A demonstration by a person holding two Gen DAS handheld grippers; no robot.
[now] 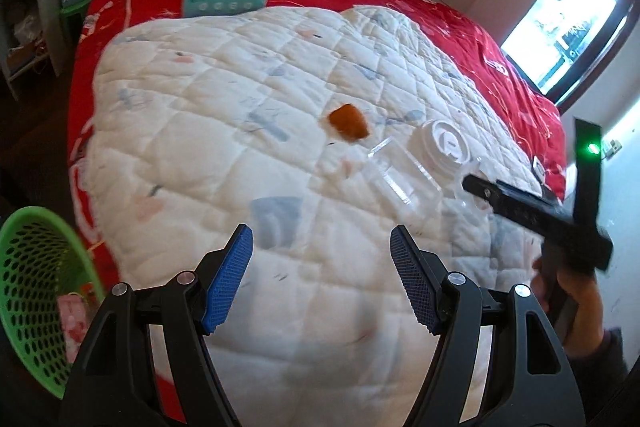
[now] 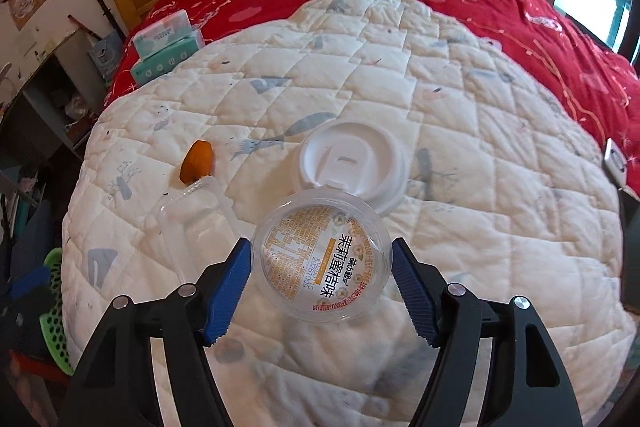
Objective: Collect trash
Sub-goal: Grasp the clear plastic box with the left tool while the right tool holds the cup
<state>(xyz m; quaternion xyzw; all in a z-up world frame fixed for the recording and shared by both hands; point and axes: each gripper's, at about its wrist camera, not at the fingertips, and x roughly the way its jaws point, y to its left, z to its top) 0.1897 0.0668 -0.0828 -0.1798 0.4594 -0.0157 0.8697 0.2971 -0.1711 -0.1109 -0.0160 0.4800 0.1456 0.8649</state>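
Your right gripper [image 2: 321, 277] brackets the round clear plastic cup with the printed orange-and-white label [image 2: 322, 259], near the quilt's [image 2: 460, 99] front edge; its pads flank the rim, contact unconfirmed. Next: close firmly, lift, carry to the green perforated basket [image 1: 36, 291]. Your left gripper [image 1: 321, 275] hangs spread, empty. Only its view shows the basket's interior.

A clear labelled cup [image 2: 322, 259], white lid [image 2: 352, 163], clear tray [image 2: 196, 215] and orange peel [image 2: 196, 161] lie on the quilt.
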